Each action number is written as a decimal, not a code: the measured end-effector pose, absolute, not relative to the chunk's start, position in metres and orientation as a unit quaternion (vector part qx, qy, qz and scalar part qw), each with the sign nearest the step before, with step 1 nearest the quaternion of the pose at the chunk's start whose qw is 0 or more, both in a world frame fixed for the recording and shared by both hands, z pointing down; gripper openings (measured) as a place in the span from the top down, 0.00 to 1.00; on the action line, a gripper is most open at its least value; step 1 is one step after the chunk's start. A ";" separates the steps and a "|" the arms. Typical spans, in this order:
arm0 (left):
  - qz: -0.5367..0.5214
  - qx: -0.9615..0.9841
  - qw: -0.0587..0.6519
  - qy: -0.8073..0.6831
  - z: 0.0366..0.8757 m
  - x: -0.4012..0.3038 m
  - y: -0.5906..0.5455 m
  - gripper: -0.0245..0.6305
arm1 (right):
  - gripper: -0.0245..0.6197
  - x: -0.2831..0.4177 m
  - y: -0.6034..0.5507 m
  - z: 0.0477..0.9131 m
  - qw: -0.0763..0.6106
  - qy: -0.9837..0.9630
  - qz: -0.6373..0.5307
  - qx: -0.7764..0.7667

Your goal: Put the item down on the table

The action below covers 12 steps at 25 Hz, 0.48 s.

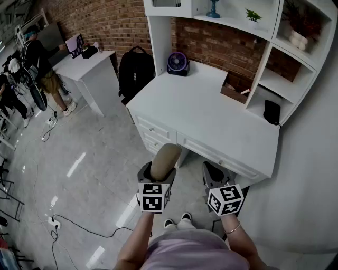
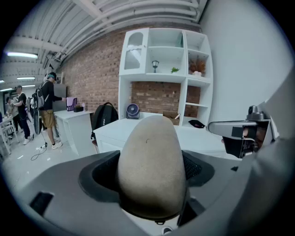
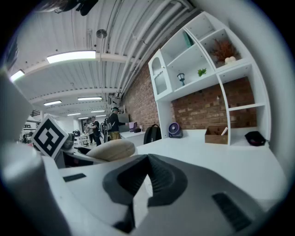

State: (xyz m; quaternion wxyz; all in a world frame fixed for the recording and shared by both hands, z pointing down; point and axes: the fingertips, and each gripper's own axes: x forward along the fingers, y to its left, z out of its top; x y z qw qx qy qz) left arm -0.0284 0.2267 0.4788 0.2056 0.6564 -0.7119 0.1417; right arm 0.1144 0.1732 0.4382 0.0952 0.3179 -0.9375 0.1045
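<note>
Beige item (image 1: 166, 158) juts up from the left gripper (image 1: 158, 174), jaws seemingly clamped.

1. We see a purple-faced fan (image 1: 178, 63) standing upright before the brick wall (image 1: 211, 45).
2. A black backpack (image 1: 135, 74) stands on the floor to the left of the fan.
3. In the white shelf unit (image 1: 263, 74) we find a wooden box (image 1: 235, 89) in a low nook, a black object (image 1: 271, 112) in the bottom right compartment, and a small green plant (image 1: 253, 15) on an upper shelf.
4. Far left, a person in a black top (image 1: 39, 60) stands at a small white counter (image 1: 87, 71).
5. A black cable (image 1: 84, 228) trails across the glossy grey floor (image 1: 79, 158) from a power strip (image 1: 54, 222).
</note>
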 end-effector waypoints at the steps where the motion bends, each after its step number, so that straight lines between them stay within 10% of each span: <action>1: 0.143 0.656 0.205 -0.712 0.479 -0.029 0.225 0.37 | 0.96 0.114 0.172 0.437 0.091 -0.938 0.106 0.316; 12: 0.135 0.647 0.211 -0.720 0.476 -0.023 0.214 0.37 | 0.96 0.114 0.160 0.435 0.071 -0.948 0.114 0.290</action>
